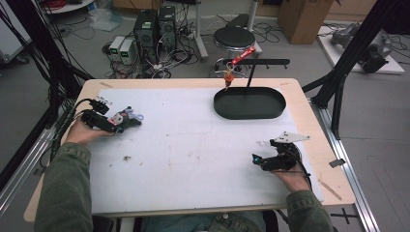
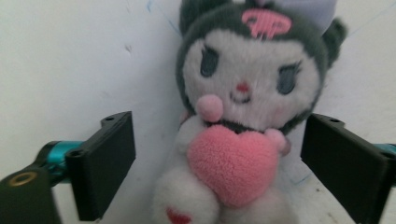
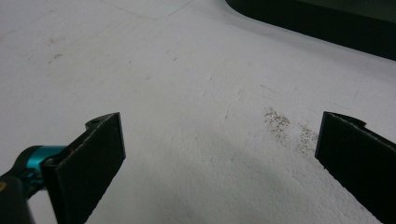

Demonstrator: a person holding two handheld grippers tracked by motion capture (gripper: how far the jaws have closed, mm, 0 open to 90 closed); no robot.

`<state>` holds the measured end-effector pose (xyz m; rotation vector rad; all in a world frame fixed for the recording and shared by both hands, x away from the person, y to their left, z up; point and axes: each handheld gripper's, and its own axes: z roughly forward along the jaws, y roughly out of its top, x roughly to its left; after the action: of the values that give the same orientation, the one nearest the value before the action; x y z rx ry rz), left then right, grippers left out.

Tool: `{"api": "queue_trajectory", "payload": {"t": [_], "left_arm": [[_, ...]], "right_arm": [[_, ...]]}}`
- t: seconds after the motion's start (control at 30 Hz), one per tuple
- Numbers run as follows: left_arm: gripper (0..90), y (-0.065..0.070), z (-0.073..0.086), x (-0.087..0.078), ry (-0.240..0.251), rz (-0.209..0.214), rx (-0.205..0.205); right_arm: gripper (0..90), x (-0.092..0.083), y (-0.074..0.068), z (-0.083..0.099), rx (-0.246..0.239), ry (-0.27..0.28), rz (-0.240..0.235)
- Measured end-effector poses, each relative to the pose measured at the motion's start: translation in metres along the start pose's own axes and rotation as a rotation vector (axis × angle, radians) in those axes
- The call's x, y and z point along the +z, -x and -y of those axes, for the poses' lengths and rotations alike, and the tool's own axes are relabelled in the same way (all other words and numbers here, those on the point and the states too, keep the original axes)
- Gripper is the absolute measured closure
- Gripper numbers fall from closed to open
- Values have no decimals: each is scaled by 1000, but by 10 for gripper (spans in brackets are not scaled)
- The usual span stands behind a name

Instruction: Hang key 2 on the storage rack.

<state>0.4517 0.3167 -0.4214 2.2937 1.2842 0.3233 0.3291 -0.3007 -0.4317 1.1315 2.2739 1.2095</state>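
Observation:
A small plush doll (image 2: pixel 243 116) with a dark hood, white face and a pink heart lies on the white mat. In the high view the plush doll (image 1: pixel 129 117) rests at the table's left. My left gripper (image 1: pixel 121 126) is open, one jaw on each side of the doll with gaps to both. A black oval tray (image 1: pixel 249 103) with an upright stand and a red hanging tool (image 1: pixel 237 63) sits at the far right. My right gripper (image 1: pixel 255 158) is open low over bare mat (image 3: pixel 196 107) at the near right, nothing between its jaws.
The white mat (image 1: pixel 193 145) covers most of the wooden table (image 1: pixel 309 116). A dark corner of the tray (image 3: pixel 327 23) shows ahead of the right gripper. Black frame struts stand at both sides; computers, cables and a stool lie beyond the far edge.

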Motion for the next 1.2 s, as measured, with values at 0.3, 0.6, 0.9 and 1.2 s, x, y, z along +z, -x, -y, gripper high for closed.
{"api": "queue_trajectory", "payload": {"t": [0.3, 0.6, 0.9, 1.2], "left_arm": [[424, 3, 2, 2, -7, -18, -1], [515, 2, 1, -3, -27, 2, 5], [513, 14, -8, -31, 9, 10, 3], [511, 39, -24, -60, 5, 29, 49]], "right_arm": [[6, 0, -1, 1, 1, -13, 5], [6, 1, 0, 1, 3, -12, 7], [6, -1, 3, 0, 20, 10, -1], [6, -2, 3, -2, 24, 35, -19]]}}
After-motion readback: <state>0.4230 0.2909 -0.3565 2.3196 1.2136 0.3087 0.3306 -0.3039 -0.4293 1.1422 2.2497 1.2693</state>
